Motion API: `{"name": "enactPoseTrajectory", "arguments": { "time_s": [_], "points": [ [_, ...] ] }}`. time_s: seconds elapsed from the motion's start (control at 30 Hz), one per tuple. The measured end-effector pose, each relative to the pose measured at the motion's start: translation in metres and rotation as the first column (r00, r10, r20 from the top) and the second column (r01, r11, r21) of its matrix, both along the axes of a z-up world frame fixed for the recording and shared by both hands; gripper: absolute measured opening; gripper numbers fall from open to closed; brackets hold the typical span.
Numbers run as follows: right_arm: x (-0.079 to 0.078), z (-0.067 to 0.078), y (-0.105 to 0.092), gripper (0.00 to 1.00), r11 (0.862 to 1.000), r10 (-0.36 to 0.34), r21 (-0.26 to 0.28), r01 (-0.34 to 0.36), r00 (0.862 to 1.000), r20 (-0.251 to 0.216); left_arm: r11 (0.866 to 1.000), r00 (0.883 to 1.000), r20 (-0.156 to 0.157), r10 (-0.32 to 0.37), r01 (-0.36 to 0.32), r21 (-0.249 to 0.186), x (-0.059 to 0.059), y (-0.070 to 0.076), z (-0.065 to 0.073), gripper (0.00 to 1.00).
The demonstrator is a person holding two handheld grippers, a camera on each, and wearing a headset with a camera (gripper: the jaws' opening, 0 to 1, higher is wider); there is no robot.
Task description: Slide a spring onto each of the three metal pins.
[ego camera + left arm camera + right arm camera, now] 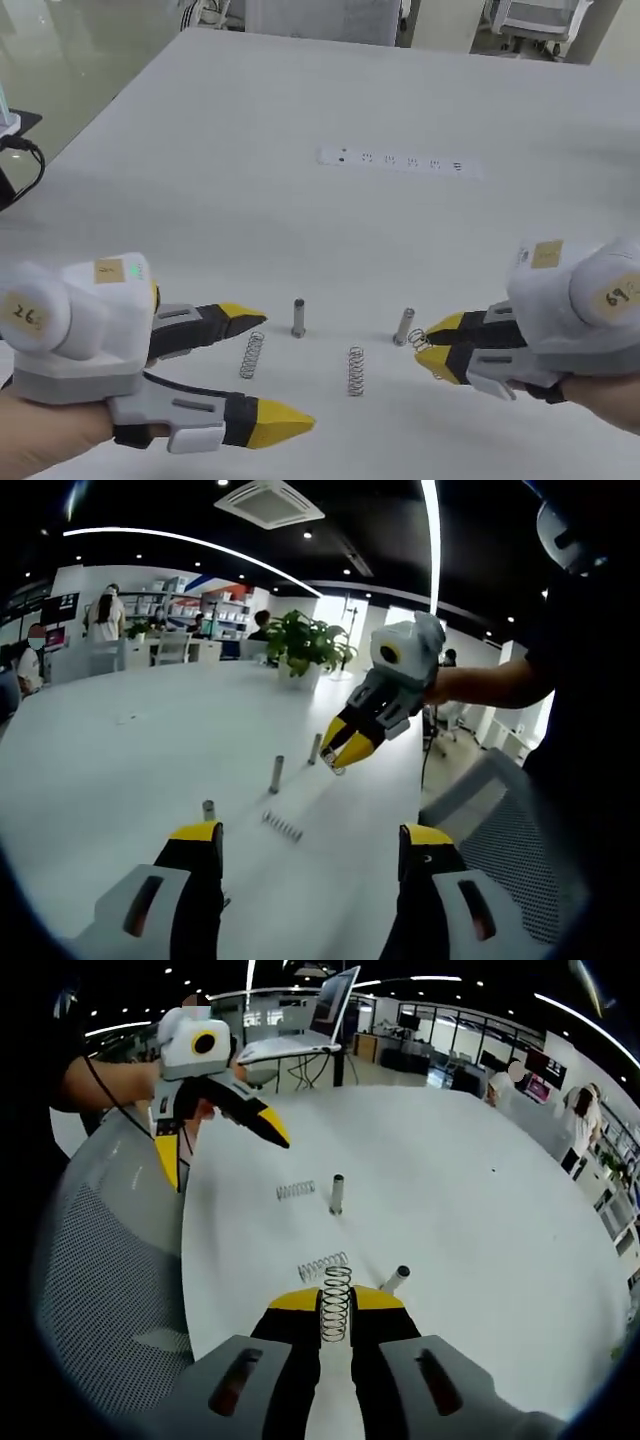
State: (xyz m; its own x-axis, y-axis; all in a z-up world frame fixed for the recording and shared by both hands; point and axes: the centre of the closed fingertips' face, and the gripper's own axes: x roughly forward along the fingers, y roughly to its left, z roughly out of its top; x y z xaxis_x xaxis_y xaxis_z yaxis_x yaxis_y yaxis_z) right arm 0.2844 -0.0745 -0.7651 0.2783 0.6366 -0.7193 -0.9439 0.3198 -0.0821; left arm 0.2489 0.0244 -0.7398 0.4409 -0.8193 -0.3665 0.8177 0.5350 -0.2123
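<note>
Right tool (pixel 337 1310) gripping spring (pixel 336 1285), left tool (pixel 312 832) spread

white table (pixel 300 120), power strip (pixel 400 161); potted plant (pixel 305 645)

I'm in an open-plan office: big white table (pixel 250 150) with power strip (pixel 400 161), mesh chair (pixel 100 1290), laptop (pixel 300 1025), potted plant (pixel 305 645), ceiling aircon vent (pixel 268 502), strip lights (pixel 180 542).

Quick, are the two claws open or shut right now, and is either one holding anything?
The left gripper is open, holding nothing.
The right gripper is shut on a spring.
</note>
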Motion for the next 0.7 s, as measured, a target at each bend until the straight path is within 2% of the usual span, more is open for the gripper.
{"name": "enactPoseTrajectory", "arguments": {
  "time_s": [0.1,0.13,0.2,0.37,0.6,0.67,0.7],
  "points": [
    [-0.004,-0.002,0.001,0.08,0.998,0.050,-0.047,-0.049,0.998,0.025,1.000,1.000,-0.005,-0.004,0.004,-0.013,0.001,-0.002,0.000,0.66],
    [-0.005,-0.004,0.001,0.08,0.993,0.083,-0.088,-0.078,0.995,0.047,1.000,1.000,-0.003,-0.006,0.005,-0.013,0.002,-0.003,0.000,0.66],
    [-0.008,-0.004,0.003,0.08,0.984,0.133,-0.126,-0.123,0.988,0.080,1.000,1.000,-0.001,-0.005,0.005,-0.020,0.004,-0.004,0.001,0.64],
    [-0.012,-0.002,0.012,0.08,0.975,0.178,-0.153,-0.161,0.979,0.100,0.999,0.999,0.023,-0.045,0.045,-0.024,0.002,-0.015,0.003,0.59],
    [-0.017,0.002,0.022,0.08,0.963,0.229,-0.172,-0.207,0.966,0.121,0.998,0.999,0.019,-0.050,0.051,-0.033,0.005,-0.020,0.001,0.56],
    [-0.019,0.002,0.024,0.08,0.956,0.253,-0.186,-0.227,0.959,0.130,0.998,0.998,0.019,-0.053,0.054,-0.035,0.006,-0.024,0.001,0.54],
    [-0.020,0.003,0.025,0.08,0.949,0.276,-0.196,-0.246,0.950,0.144,0.998,0.998,0.019,-0.057,0.058,-0.039,0.006,-0.026,0.002,0.53]
  ]
}}
